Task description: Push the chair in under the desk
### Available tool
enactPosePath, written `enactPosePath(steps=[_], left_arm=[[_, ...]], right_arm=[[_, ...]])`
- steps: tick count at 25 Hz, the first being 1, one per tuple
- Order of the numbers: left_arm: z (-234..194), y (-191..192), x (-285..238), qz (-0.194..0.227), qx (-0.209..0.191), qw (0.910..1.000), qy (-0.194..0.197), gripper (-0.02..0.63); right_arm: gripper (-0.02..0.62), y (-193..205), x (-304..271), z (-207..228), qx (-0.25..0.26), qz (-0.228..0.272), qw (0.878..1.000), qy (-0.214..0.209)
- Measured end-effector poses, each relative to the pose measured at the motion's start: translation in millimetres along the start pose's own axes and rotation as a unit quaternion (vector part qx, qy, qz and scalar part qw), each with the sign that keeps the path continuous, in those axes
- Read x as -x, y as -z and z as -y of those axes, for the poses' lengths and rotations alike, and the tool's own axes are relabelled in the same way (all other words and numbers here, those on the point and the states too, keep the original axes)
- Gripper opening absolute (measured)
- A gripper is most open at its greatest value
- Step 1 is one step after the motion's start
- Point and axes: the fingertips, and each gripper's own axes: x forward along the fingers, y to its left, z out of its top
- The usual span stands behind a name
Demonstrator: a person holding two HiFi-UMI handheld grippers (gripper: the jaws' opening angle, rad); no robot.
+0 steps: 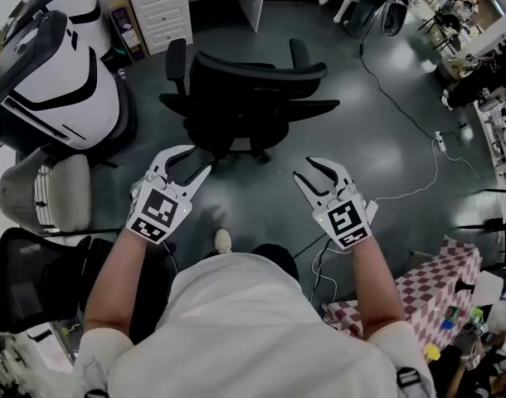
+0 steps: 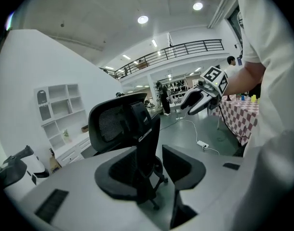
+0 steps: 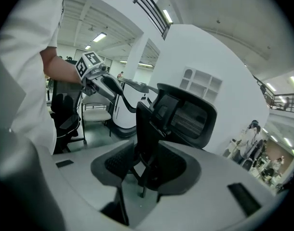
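A black office chair [image 1: 245, 98] stands on the dark floor, its back towards me and its seat facing the white desk [image 1: 162, 2] with drawers at the top of the head view. My left gripper [image 1: 195, 157] and right gripper [image 1: 304, 169] hover side by side just behind the backrest, apart from it. Both are open with nothing between the fingers. In the left gripper view the chair's headrest and back [image 2: 127, 124] rise beyond the open jaws [image 2: 154, 177], and the right gripper [image 2: 197, 102] shows beside it. The right gripper view shows the chair [image 3: 180, 114] past its own jaws [image 3: 147, 170].
A large white and black machine [image 1: 62, 81] stands at the left, with a beige chair [image 1: 54, 191] and a black mesh chair [image 1: 29, 276] below it. A table under a checked cloth [image 1: 435, 284] is at the lower right. A cable and power strip [image 1: 440, 143] lie on the floor.
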Motion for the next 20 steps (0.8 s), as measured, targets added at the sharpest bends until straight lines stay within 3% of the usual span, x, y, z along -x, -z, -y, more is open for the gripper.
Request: enactPosePath(steps=[9, 20], left_arm=[[-41.7, -11.1, -52.5, -0.026, -0.059, 0.9979, 0.009, 0.164], [-74.5, -6.6, -109.4, -0.088, -0.119, 0.9889, 0.0, 0.166]], right_arm=[[0.16, 0.5, -44.6, 45.9, 0.05, -0.026, 0.998, -0.018], [0.16, 6.9, -101.1, 100.8, 0.127, -0.05, 0.989, -0.061]])
